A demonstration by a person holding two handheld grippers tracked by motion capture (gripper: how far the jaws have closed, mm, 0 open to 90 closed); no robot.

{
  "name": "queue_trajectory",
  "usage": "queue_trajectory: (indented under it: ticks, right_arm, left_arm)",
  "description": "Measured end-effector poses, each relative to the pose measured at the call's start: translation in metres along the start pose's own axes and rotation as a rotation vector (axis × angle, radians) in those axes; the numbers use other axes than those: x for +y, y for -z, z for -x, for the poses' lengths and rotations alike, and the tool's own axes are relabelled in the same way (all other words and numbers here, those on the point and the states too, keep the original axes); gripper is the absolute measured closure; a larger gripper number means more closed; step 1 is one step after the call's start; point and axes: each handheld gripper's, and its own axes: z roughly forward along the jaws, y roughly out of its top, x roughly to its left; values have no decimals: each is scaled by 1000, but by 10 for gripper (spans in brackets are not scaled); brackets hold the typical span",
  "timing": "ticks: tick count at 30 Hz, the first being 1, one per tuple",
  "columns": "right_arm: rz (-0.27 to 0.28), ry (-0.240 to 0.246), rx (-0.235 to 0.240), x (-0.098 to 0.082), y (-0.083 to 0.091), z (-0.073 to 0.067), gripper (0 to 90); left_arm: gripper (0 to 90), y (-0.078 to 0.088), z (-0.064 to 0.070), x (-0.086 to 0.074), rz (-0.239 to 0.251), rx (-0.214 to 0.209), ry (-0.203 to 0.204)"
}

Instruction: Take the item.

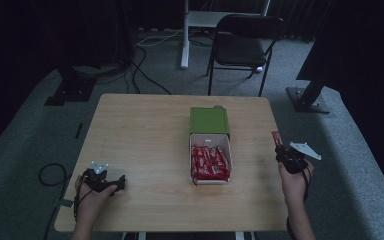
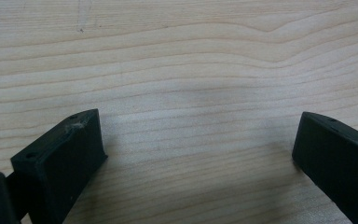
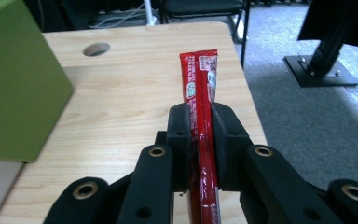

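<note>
- Item: red wrapped bar point(image 3: 200, 93), thin foil-look packet — likely light, a little slippery, soft enough to crease.
- Location: off the table's point(image 1: 145, 135) right edge, standing on end in your right gripper point(image 1: 283, 150); more of its kind fill the white box point(image 1: 227, 145) beside the green lid point(image 1: 209, 120).
- Right gripper: jaws pinched flat on the packet's faces, about mid-length — a sound place to hold; squeeze gently.
- Left gripper point(image 2: 196, 154): jaws spread wide, holding nothing, low over bare wood.

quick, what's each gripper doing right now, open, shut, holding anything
Left gripper: open, jaws wide apart over bare wooden table, holding nothing.
Right gripper: shut on a red snack packet, which stands edge-on between the jaws.
</note>
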Motion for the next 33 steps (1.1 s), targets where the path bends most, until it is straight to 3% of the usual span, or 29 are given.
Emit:
queue_trajectory:
  ticks: [18, 33]
  right_arm:
    - [-123, -50, -35, -32, -24, 21, 786]
    - [-185, -74, -37, -47, -35, 26, 786]
  left_arm:
    - [28, 0, 0, 0, 1, 0, 1]
    - [28, 0, 0, 0, 0, 0, 1]
